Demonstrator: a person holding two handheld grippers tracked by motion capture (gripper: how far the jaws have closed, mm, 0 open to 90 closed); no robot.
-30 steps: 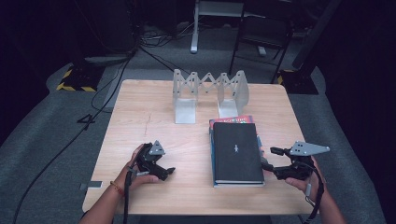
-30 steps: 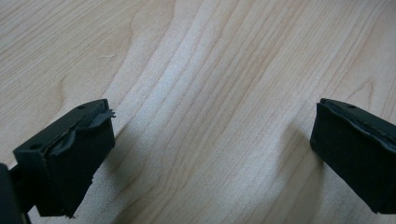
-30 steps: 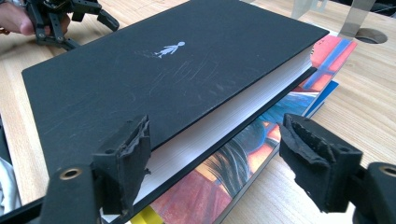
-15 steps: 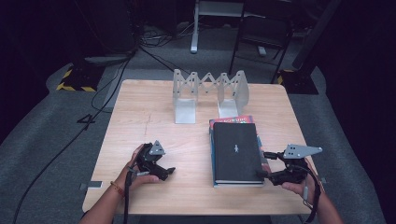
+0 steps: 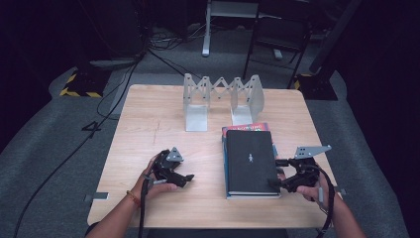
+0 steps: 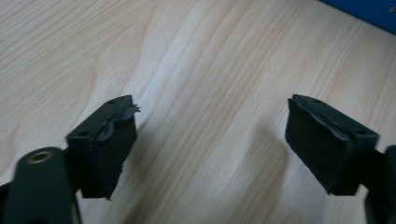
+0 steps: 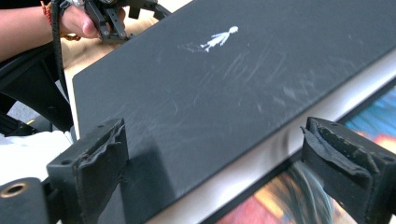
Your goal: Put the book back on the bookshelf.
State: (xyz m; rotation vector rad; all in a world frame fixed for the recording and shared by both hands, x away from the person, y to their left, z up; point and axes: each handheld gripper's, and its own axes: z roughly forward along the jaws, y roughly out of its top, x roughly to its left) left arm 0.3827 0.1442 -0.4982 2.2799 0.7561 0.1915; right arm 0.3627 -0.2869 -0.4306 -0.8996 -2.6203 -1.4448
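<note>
Two books are stacked on the table [image 5: 148, 124] in the high view: a black book [image 5: 250, 162] lies flat on a colourful one [image 5: 246, 128], its long axis running away from the person toward the metal rack [image 5: 223, 99]. The right gripper [image 5: 282, 173] sits at its right edge, the left gripper [image 5: 182, 177] well apart on bare wood.

Left gripper view: jaws spread wide over wood grain.

Right gripper view: jaws apart, straddling the black book's [image 7: 210, 93] edge, closed on nothing.
</note>
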